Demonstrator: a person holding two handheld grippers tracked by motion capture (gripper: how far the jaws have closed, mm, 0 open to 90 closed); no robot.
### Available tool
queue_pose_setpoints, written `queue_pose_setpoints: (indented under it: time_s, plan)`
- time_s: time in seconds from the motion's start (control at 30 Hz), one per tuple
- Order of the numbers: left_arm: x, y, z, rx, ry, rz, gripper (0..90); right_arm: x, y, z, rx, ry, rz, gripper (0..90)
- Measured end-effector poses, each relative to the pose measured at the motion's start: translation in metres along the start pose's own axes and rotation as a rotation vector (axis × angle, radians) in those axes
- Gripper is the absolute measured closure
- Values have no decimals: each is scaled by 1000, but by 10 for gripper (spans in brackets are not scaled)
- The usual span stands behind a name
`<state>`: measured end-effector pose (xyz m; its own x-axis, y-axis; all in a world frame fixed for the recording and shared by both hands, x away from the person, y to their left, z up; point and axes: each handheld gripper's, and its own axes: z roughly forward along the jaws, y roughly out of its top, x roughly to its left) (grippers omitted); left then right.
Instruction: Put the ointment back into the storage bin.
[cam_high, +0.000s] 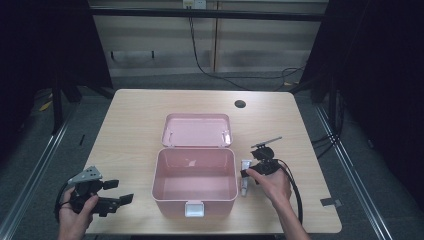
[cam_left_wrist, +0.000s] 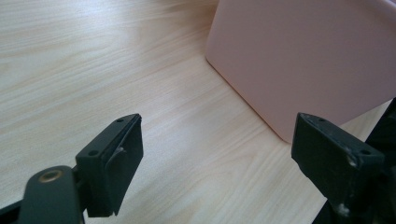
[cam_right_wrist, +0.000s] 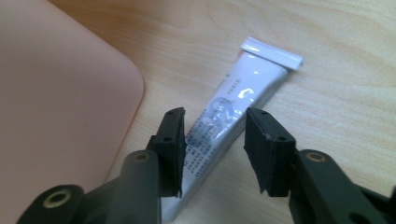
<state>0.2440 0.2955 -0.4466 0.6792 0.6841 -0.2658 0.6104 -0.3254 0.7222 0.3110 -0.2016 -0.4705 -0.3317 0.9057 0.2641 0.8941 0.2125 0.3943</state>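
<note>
pink box (cam_high: 195, 187) sits open in the middle of the wooden table (cam_high: 130, 125), lid (cam_high: 197, 130) flipped back flat on the far side of the box, white latch (cam_high: 194, 208) on the box's near wall. inside of the box looks bare.

white tube (cam_high: 245, 177) lies flat on the table just beside the box's right wall, not touching it as far as the right gripper view shows. tube has dark print along its body and a flat crimped end pointing away from the camera in the right gripper view.

right gripper (cam_high: 248, 172) is just right of the box, held by the right hand (cam_high: 272, 185), lowered over the tube. its jaws sit one on each side of the tube body with a small gap on the right side, so released, straddling, not clenched on it.

left gripper (cam_high: 120, 192) is to the left of the box near its front left corner, held in the left hand (cam_high: 75, 212). jaws spread wide, released, nothing between them but table; box's outer wall shows just beyond them.

cable (cam_high: 295, 192) trails from the right gripper toward the near edge.
</note>
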Motion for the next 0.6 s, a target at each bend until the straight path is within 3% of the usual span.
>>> queue_pose_setpoints:
  time_s: [0.17, 0.3, 0.37, 0.6]
  plan:
    - [0, 0, 0, 0, -1, 1, 167, 0, 0, 0, -1, -3, 5, 577]
    - [0, 0, 0, 0, -2, 3, 168, 3, 0, 3, -6, -1, -21, 571]
    - [0, 0, 0, 0, -5, 2, 168, 5, 0, 5, 12, -19, -19, 571]
    - [0, 0, 0, -1, -4, 2, 167, 6, 0, 8, 33, -37, -35, 669]
